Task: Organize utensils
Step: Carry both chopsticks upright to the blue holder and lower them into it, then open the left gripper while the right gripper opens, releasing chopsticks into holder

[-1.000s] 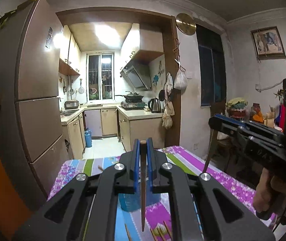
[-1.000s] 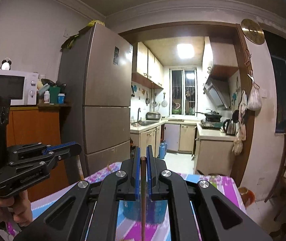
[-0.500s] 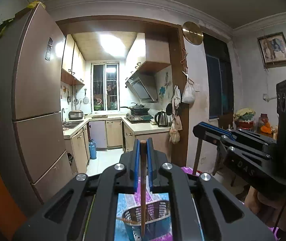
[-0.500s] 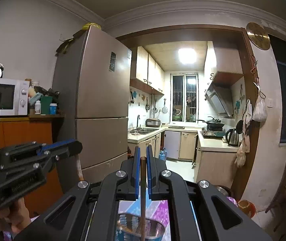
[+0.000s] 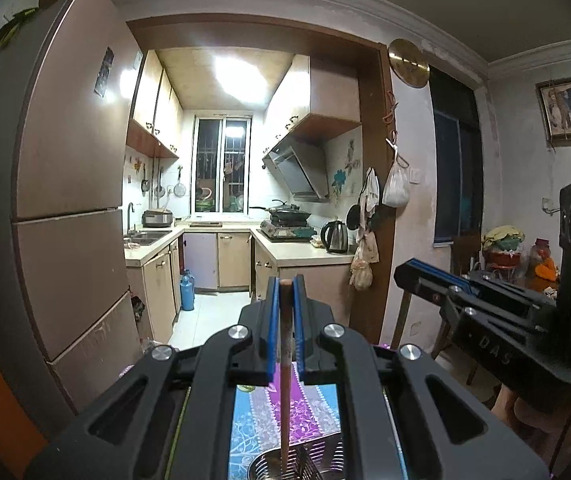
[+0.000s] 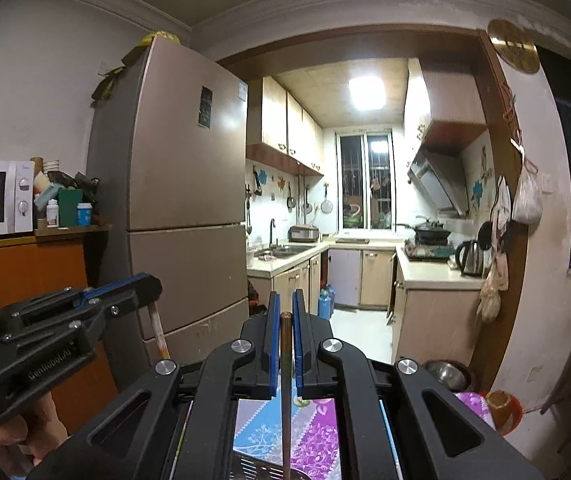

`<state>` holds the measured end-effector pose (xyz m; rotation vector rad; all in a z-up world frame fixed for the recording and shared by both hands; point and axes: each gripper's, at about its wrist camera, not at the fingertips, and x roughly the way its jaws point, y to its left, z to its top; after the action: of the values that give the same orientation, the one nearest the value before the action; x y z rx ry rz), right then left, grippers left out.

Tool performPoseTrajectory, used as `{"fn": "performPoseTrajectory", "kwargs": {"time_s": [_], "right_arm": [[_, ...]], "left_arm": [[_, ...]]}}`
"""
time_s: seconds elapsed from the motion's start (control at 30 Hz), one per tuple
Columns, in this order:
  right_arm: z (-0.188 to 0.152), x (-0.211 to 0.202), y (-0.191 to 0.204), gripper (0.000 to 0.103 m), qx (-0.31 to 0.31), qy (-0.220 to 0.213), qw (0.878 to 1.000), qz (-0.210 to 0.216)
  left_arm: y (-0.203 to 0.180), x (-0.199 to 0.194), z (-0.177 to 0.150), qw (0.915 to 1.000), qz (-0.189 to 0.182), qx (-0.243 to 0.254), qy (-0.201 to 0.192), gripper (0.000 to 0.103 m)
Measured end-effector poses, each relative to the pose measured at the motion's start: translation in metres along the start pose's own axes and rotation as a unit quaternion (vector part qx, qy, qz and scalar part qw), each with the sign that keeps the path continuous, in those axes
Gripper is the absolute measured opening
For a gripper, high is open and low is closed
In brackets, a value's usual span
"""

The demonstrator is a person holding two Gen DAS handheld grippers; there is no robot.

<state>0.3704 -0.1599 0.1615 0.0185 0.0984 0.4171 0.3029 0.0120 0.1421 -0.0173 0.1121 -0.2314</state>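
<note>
Two grippers (image 5: 285, 292) (image 6: 286, 308), two chopsticks (image 5: 285, 380) (image 6: 285, 400), one metal basket (image 5: 305, 460), one fridge (image 5: 65, 200), one microwave (image 6: 1, 196), one kettle (image 5: 335, 236).

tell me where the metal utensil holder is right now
The metal utensil holder sits at the bottom centre of the left wrist view, on the patterned tablecloth, directly under the chopstick pinched in the left gripper.

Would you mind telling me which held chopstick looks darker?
The right hand-held gripper holds the darker brown chopstick; the left hand-held gripper's chopstick is reddish-orange.
</note>
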Motion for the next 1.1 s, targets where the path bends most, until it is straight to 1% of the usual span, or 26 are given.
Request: {"fn": "performPoseTrajectory", "kwargs": {"time_s": [0.3, 0.47, 0.53, 0.6, 0.63, 0.67, 0.73, 0.8, 0.87, 0.93, 1.0, 1.07, 1.1], "right_arm": [[-0.036, 0.024, -0.003, 0.007, 0.005, 0.030, 1.000, 0.003], [-0.046, 0.030, -0.001, 0.007, 0.006, 0.038, 0.999, 0.008], [-0.046, 0.030, -0.001, 0.008, 0.008, 0.039, 0.999, 0.010], [-0.046, 0.030, -0.002, 0.008, 0.008, 0.040, 0.999, 0.011], [-0.045, 0.029, -0.002, 0.011, 0.008, 0.039, 0.999, 0.010], [-0.044, 0.027, -0.003, 0.013, 0.008, 0.038, 0.999, 0.010], [-0.040, 0.022, -0.003, 0.023, 0.010, 0.034, 0.999, 0.010], [-0.035, 0.013, -0.003, 0.025, 0.010, 0.027, 1.000, 0.010], [-0.030, 0.005, -0.003, 0.028, 0.010, 0.022, 1.000, 0.011], [-0.023, -0.009, -0.001, 0.030, 0.007, 0.014, 1.000, 0.012], [-0.017, -0.023, 0.003, 0.031, 0.001, 0.007, 1.000, 0.014], [-0.012, -0.039, 0.006, 0.034, -0.004, 0.001, 1.000, 0.016], [-0.009, -0.051, 0.009, 0.036, -0.007, -0.002, 1.000, 0.019]], "left_arm": [[0.004, 0.023, -0.019, 0.9996, -0.009, -0.004, 0.027, 0.005], [0.007, 0.029, -0.029, 0.9990, -0.011, -0.005, 0.042, 0.006], [0.008, 0.029, -0.028, 0.9989, -0.010, -0.001, 0.046, 0.007], [0.010, 0.027, -0.024, 0.9990, -0.008, -0.001, 0.044, 0.015], [0.012, 0.025, -0.022, 0.9991, -0.006, 0.000, 0.041, 0.022], [0.014, 0.023, -0.019, 0.9992, -0.005, 0.000, 0.038, 0.026], [0.019, 0.013, -0.009, 0.9996, 0.000, 0.003, 0.029, 0.027], [0.027, 0.001, 0.000, 0.9998, 0.006, 0.003, 0.017, 0.029], [0.033, -0.012, 0.009, 0.9999, 0.014, 0.001, 0.005, 0.033], [0.039, -0.027, 0.017, 0.9998, 0.020, 0.001, -0.009, 0.034], [0.043, -0.043, 0.024, 0.9994, 0.028, 0.003, -0.020, 0.038], [0.046, -0.066, 0.029, 0.9988, 0.035, 0.007, -0.035, 0.046], [0.046, -0.073, 0.030, 0.9985, 0.037, 0.009, -0.039, 0.047]]}}
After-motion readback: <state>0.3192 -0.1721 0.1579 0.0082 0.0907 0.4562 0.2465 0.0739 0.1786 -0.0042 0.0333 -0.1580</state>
